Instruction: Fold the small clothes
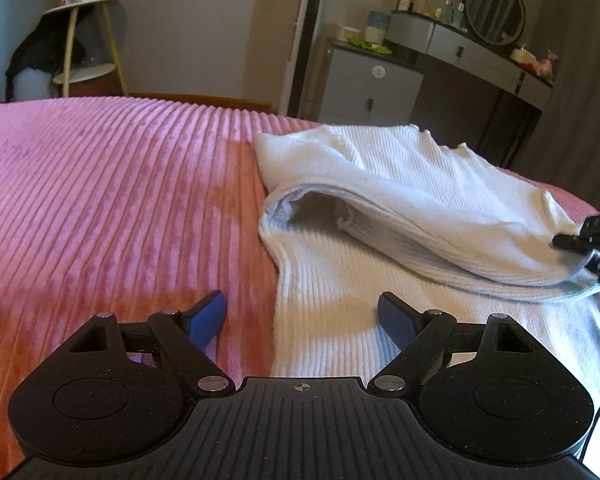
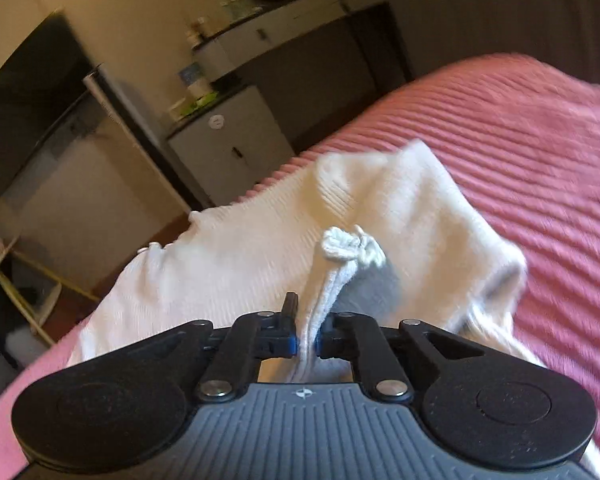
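A white ribbed knit garment (image 1: 400, 208) lies on the pink ribbed bedspread (image 1: 112, 200), its far part folded over toward me with a gap under the fold. My left gripper (image 1: 302, 312) is open and empty, low over the garment's left edge. My right gripper (image 2: 307, 338) is shut on a bunched edge of the garment (image 2: 236, 256) with a knotted drawstring (image 2: 350, 246) just beyond the jaws. The right gripper also shows at the right edge of the left wrist view (image 1: 588, 236), holding the fold's edge.
Beyond the bed's far edge stand a grey cabinet (image 1: 370, 88), a grey dressing table (image 1: 472, 52) with a round mirror (image 1: 496, 10), and a round two-tier side table (image 1: 86, 36). The right wrist view is tilted and blurred.
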{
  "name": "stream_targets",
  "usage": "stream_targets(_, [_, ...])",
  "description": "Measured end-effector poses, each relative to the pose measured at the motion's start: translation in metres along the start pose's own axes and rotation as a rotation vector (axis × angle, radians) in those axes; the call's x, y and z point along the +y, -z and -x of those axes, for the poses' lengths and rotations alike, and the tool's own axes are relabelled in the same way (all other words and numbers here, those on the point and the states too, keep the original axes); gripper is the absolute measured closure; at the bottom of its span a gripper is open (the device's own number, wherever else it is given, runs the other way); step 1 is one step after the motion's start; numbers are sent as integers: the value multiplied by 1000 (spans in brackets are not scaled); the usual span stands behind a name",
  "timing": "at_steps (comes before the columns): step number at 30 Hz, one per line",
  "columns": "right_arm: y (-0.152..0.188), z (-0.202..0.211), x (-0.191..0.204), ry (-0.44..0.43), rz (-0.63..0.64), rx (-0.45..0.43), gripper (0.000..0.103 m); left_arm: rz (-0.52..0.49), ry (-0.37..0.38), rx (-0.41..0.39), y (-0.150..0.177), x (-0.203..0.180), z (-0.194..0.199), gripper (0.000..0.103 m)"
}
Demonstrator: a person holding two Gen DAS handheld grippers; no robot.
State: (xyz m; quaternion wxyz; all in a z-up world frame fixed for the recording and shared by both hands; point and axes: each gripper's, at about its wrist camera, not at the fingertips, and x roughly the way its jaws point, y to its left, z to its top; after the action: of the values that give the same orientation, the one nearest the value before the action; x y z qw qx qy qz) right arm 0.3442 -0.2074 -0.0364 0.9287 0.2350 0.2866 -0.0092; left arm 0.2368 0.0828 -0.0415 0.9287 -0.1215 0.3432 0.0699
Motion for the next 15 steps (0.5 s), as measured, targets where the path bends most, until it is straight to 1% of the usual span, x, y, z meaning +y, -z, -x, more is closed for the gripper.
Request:
stream_targets(3, [-17, 11, 9, -56, 81, -99, 96, 11, 7, -4, -1, 2, 1, 16])
stream_targets(5, [-22, 18, 6, -111, 84, -136, 96, 11, 9, -1, -1, 1, 0, 16])
stream_targets(6, [-22, 19, 2, -124, 82, -142, 96, 10, 7, -1, -1, 1, 0, 16])
stream_targets(7, [-21, 19, -2, -117, 91, -141, 96, 8, 7, -1, -1, 1, -1, 16])
stream_targets(9, [-16, 10, -14, -63, 108, -117, 95, 5, 5, -3, 0, 0, 0, 16])
stream_targets(10, [-13, 2, -21, -24, 112, -92, 95, 4, 7, -3, 0, 0, 0, 16])
stream_targets(12, [-10, -11, -37, 23, 97, -21, 90, -2, 7, -2, 0, -1, 0, 16])
stream_targets(13, [-8, -13, -45, 13, 72, -1, 90, -6, 9, 0, 0, -2, -1, 16])
stream_targets(15, [-7, -2, -53, -13, 5, -8, 89, -4, 10, -2, 0, -2, 0, 16])
